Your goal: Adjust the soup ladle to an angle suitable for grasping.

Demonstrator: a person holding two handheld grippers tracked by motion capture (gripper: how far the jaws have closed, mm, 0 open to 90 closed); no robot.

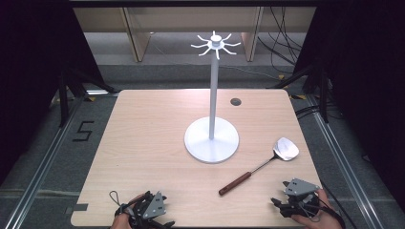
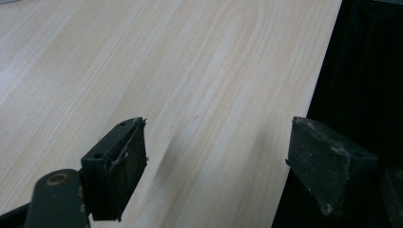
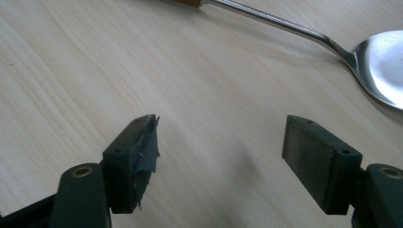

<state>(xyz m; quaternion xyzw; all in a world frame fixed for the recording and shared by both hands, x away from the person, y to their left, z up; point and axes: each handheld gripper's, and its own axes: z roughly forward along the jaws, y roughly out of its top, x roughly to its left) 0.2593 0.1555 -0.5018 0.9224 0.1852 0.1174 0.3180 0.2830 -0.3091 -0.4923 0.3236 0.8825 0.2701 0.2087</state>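
A metal spatula (image 1: 267, 163) with a brown wooden handle lies on the wooden table (image 1: 143, 143), right of the white stand's base, blade toward the far right. Its steel shaft and blade (image 3: 380, 66) cross the top of the right gripper view. A white stand (image 1: 212, 119) with a tall pole and a ring of hooks on top rises from a round base at the table's middle. My left gripper (image 1: 148, 212) rests at the near left edge, and its jaws (image 2: 216, 166) are open over bare wood. My right gripper (image 1: 296, 200) sits at the near right corner, open (image 3: 221, 161), with nothing between its jaws.
A small dark round hole (image 1: 235, 101) sits in the table's far right part. The table's edge (image 2: 304, 118) runs just beside the left gripper's right jaw, with dark floor beyond. Metal rails and cables lie on the floor around the table.
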